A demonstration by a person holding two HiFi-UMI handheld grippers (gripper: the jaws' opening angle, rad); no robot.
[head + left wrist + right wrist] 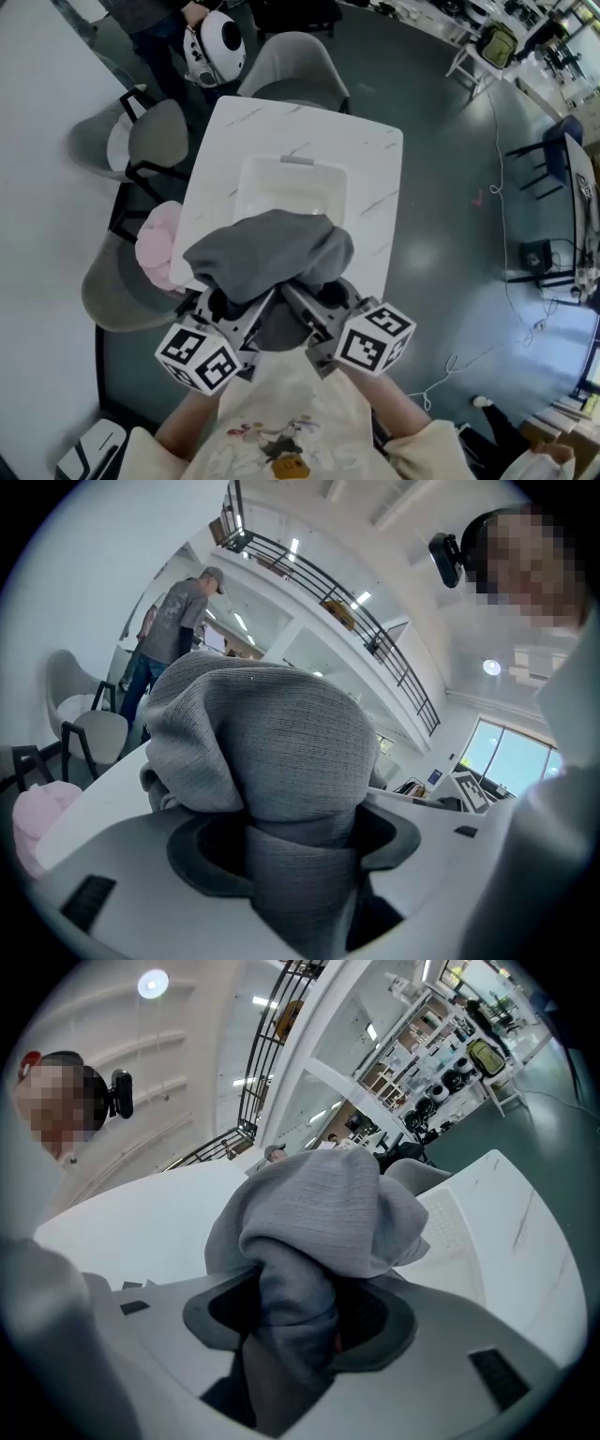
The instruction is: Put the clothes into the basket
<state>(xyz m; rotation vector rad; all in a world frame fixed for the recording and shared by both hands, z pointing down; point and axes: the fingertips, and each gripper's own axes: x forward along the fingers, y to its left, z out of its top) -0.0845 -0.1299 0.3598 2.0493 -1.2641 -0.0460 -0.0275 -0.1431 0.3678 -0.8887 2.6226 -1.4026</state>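
Note:
A grey knitted garment (270, 255) hangs bunched above the near half of the white table, just in front of the white basket (292, 173). Both grippers hold it from below. My left gripper (228, 309) is shut on a thick fold of the grey garment (272, 752), which fills its jaws. My right gripper (314, 302) is shut on another fold of the grey garment (319, 1218). In the right gripper view the basket (459, 1218) shows behind the cloth. A pink garment (157, 246) lies on the chair at the table's left.
The marble-patterned white table (375, 178) has grey chairs at its left (155, 141) and far side (295, 61). A person (169, 635) stands beyond the table's far left corner. Cables trail over the grey floor on the right.

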